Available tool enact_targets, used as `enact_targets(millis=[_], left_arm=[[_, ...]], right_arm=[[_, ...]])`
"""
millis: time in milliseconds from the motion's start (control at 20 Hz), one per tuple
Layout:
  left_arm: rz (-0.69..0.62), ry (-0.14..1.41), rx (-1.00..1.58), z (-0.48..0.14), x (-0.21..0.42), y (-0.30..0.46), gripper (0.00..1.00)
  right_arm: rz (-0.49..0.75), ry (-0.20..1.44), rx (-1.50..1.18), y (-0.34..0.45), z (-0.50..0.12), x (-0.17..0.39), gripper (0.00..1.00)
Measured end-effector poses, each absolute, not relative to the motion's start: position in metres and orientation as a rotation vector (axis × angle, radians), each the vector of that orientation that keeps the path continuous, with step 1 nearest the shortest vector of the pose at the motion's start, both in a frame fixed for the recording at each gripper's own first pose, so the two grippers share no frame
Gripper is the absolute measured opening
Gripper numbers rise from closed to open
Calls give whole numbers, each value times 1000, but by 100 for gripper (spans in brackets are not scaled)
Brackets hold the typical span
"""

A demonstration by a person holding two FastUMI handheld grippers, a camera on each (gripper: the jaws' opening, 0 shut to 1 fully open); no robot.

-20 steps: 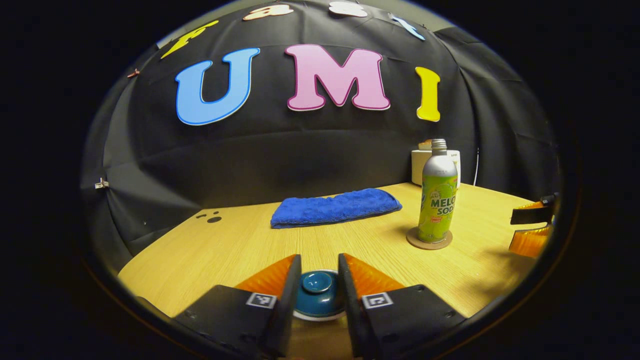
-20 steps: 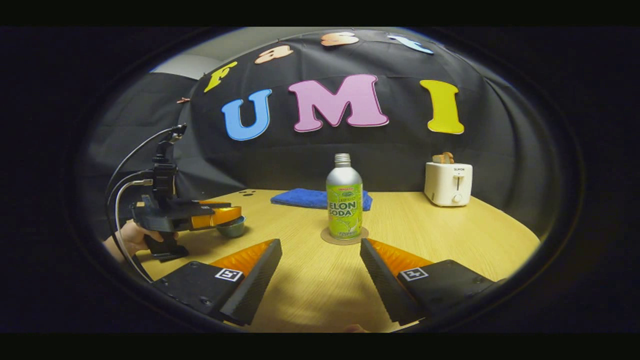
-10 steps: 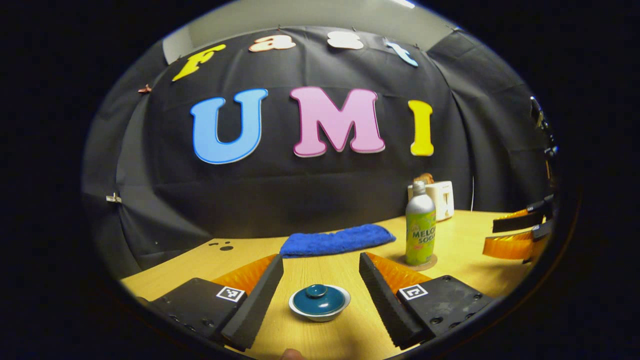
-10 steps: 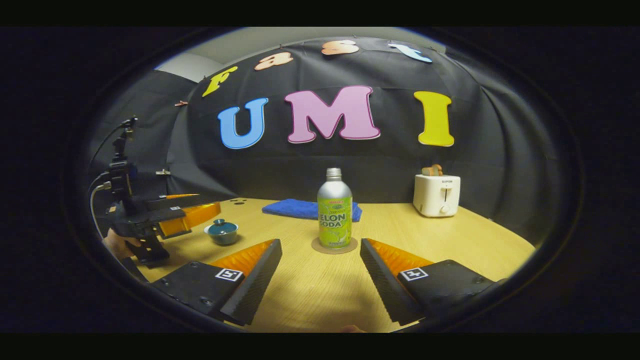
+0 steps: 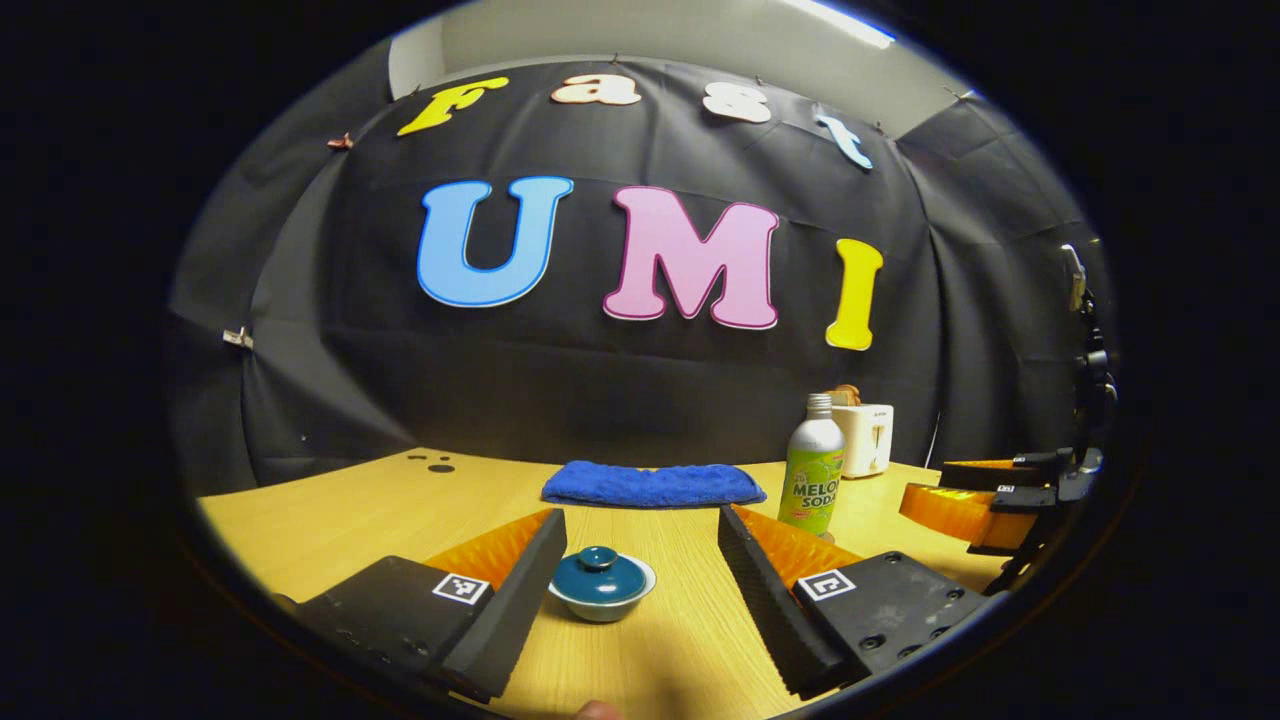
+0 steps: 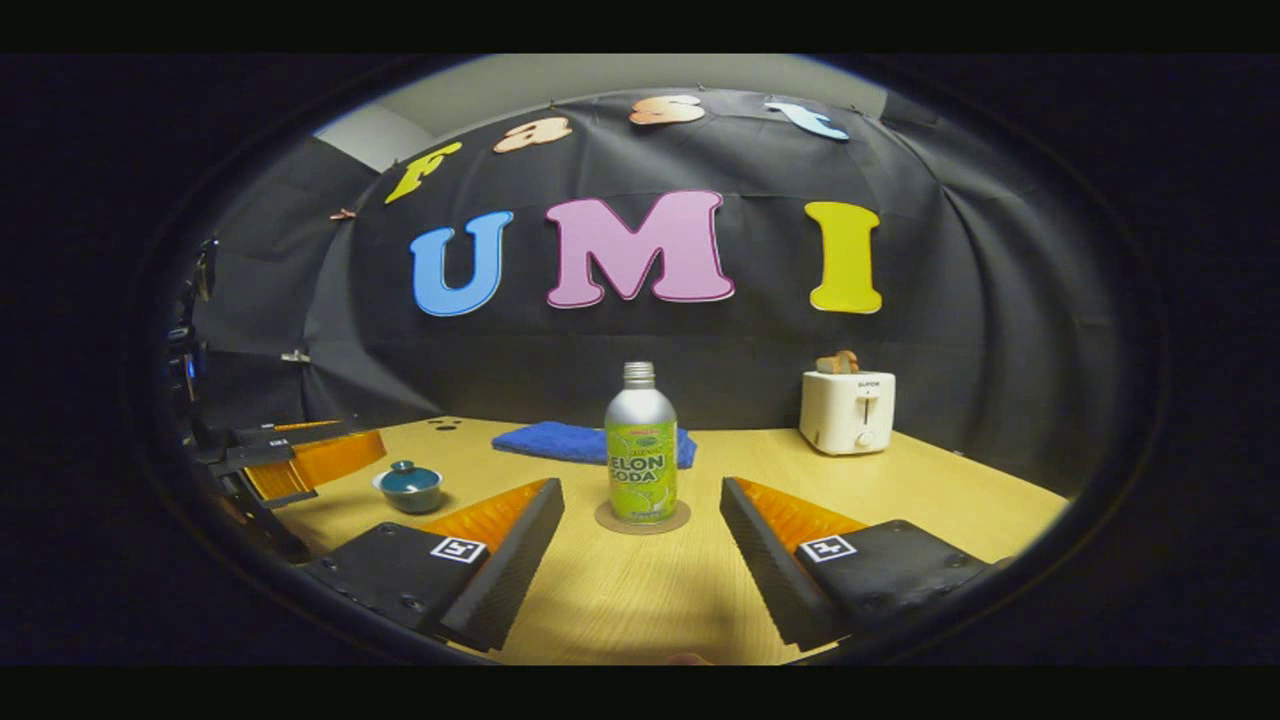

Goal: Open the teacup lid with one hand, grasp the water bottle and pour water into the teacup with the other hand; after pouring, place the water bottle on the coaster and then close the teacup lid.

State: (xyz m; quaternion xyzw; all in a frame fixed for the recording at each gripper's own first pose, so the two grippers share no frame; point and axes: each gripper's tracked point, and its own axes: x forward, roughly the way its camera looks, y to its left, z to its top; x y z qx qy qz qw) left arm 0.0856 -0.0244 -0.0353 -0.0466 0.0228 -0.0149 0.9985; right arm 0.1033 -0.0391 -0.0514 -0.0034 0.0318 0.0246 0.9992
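a: two grippers, both with their fingers spread apart and nothing between the pads. the left gripper (image 5: 640,585) hangs over the table (image 5: 330,515), and the teacup (image 5: 601,593) sits just ahead of it, between the two fingers but touching neither.

b: is the lid (image 5: 598,572) on the cup?

a: yes, the dark teal lid with its round knob rests on the pale cup. the cup stands upright on the bare wood.

b: and the bottle (image 6: 640,452)?

a: in the right gripper view it stands upright on a round brown coaster (image 6: 642,520), straight ahead of the right gripper (image 6: 640,560) and beyond its fingertips, apart from them. silver top, green label, cap on. in the left gripper view it stands to the right of the cup, farther back.

b: how do the cup and bottle lie to each other?

a: well apart. in the right gripper view the cup is off to the left, near the other gripper's orange fingers, and the bottle is in the middle.

b: anything else on the table?

a: one blue towel (image 5: 652,484), folded flat, lies behind the bottle toward the black cloth wall. a white toaster (image 6: 847,410) stands at the far right with something brown sticking out of its top; i cannot tell more of it. a few dark spots mark the wood at the far left edge.
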Motion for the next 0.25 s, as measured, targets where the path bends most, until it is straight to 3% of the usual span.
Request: enact_targets(millis=[250], left_arm=[[16, 35, -92, -23, 81, -6, 96]], right_arm=[[64, 62, -9, -34, -45, 98, 98]])
